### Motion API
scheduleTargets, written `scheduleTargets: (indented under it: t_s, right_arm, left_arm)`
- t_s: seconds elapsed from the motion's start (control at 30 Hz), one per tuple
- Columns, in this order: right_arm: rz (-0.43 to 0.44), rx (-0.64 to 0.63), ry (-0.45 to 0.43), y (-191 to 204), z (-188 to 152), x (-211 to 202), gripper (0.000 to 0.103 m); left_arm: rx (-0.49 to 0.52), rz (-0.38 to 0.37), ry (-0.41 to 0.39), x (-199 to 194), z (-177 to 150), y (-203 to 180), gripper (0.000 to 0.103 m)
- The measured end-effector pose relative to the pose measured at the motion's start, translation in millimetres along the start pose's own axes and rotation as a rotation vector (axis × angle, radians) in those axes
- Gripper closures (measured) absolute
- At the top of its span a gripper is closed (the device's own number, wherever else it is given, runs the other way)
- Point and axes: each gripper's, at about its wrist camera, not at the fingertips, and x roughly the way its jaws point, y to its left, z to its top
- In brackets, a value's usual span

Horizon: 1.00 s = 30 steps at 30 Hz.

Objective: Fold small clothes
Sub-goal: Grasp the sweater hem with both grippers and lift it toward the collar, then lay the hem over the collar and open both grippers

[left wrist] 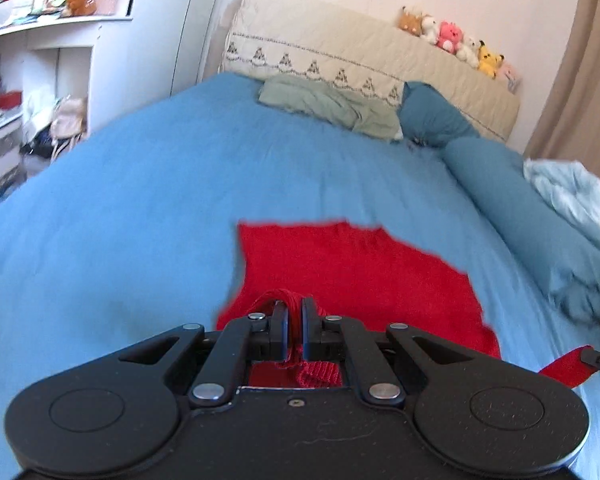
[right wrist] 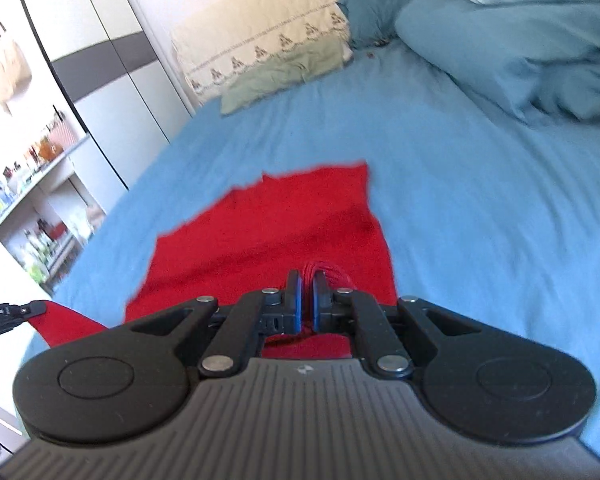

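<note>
Pinching the near edge of the red knitted garment (left wrist: 352, 268) at two spots, we've got the left gripper (left wrist: 295, 320) and right gripper (right wrist: 307, 300) both clamped tight on bunched fabric, probably so it lifts evenly for a fold. Most of it lies flat on the blue bedsheet (left wrist: 140, 200). Farther back sits a crumpled green cloth (left wrist: 324, 104).

My bed (left wrist: 148, 184) has a blue sheet on it. A red knit cloth (left wrist: 352, 268) lies spread out on the sheet, close to me. At the far end lies a crumpled green cloth (left wrist: 332, 106), with a dark blue pillow (left wrist: 432, 116) beside it. A long blue blanket roll (left wrist: 520, 208) lies along the right side.
</note>
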Motion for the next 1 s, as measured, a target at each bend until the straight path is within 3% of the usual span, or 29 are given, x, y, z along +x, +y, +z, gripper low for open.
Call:
scheduleTargets:
  t_s: [0.1,0.27,0.4,0.5,0.7,0.73,0.8,0.83,0.87,0.9,1.0]
  right_arm:
    - [-0.006,-0.026,-0.003,10,49,53,0.083]
    - [-0.039,-0.023,0.008,12,106,166,0.083]
    - [-0.095,-0.011,0.046,0,117,253,0.083]
    - [-0.124,0.053,0.062,-17,117,297,0.083]
    - [-0.142,0.087,0.034,-31,125,333,0.083]
    - [-0.155,0.072,0.042,-30,126,339,0.082]
    - [-0.168,0.053,0.063,-29,127,344,0.077]
    - [-0.172,0.036,0.053,-28,126,340,0.072]
    - [-0.163,0.017,0.05,-27,126,334,0.051]
    - [-0.155,-0.008,0.029,-26,125,325,0.03]
    - [-0.119,-0.096,-0.017,-22,116,293,0.023]
  left_arm:
    - [-0.009,0.026,0.004,53,42,2,0.097]
    - [-0.077,0.083,0.032,151,78,18,0.097]
    - [-0.172,0.123,0.082,231,78,36,0.097]
    - [-0.172,0.165,0.112,272,73,40,0.097]
    - [-0.188,0.168,0.106,299,86,39,0.097]
    - [-0.17,0.174,0.102,300,89,37,0.094]
    - [-0.154,0.18,0.083,299,94,34,0.078]
    - [-0.15,0.183,0.067,292,95,33,0.05]
    - [-0.139,0.186,0.043,284,96,34,0.027]
    - [-0.115,0.193,0.014,271,95,32,0.025]
    - [0.012,0.203,-0.048,225,79,25,0.023]
